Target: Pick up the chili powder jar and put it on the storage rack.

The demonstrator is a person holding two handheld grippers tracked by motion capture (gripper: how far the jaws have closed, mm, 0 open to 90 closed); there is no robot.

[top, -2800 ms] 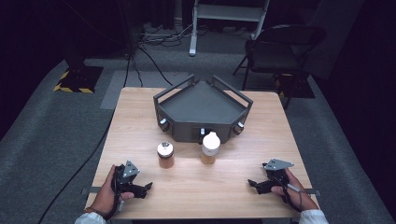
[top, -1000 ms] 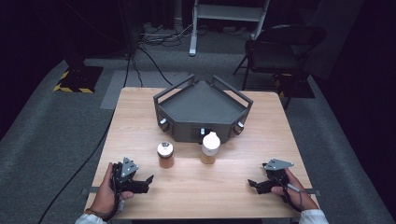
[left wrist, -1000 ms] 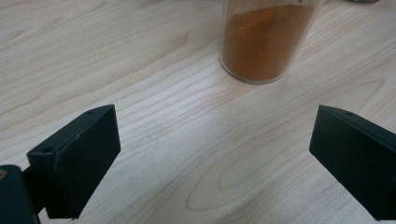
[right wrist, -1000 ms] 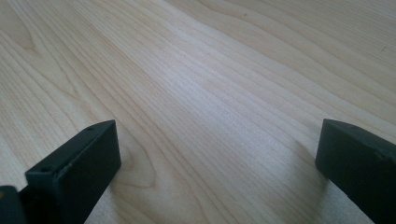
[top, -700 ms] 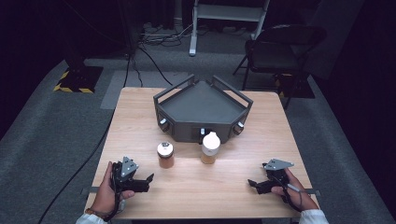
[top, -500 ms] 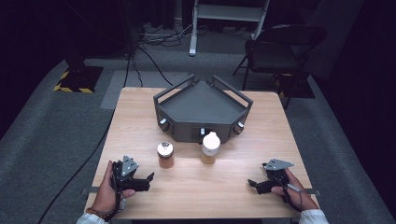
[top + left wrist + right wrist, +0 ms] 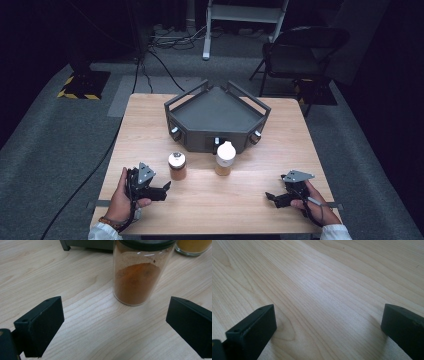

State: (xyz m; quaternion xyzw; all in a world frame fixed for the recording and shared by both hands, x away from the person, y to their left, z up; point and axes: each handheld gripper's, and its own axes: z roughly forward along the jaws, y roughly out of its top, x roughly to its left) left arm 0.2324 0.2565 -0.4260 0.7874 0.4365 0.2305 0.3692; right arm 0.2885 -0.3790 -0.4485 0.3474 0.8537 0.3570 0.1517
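Note:
A glass jar of brown-orange powder [image 7: 177,167] [image 7: 138,277] with a dark lid stands on the wooden table [image 7: 150,120]. Right of it stands a second jar of yellow-orange powder with a white cap [image 7: 225,159] [image 7: 192,247]. My left gripper [image 7: 165,189] [image 7: 115,327] rests near the table's front left, jaws wide open, pointing at the brown jar a short way ahead. At the front right my right gripper [image 7: 270,196] [image 7: 328,328] lies open over bare wood, nothing between its jaws.
A dark grey angular tray [image 7: 218,111] with raised handles and knobs on its front sits at the table's middle back, just behind the jars. A black chair [image 7: 300,50] and cables lie on the floor beyond the table.
My left gripper has crept slightly forward and right toward the brown jar. The right gripper has stayed put.

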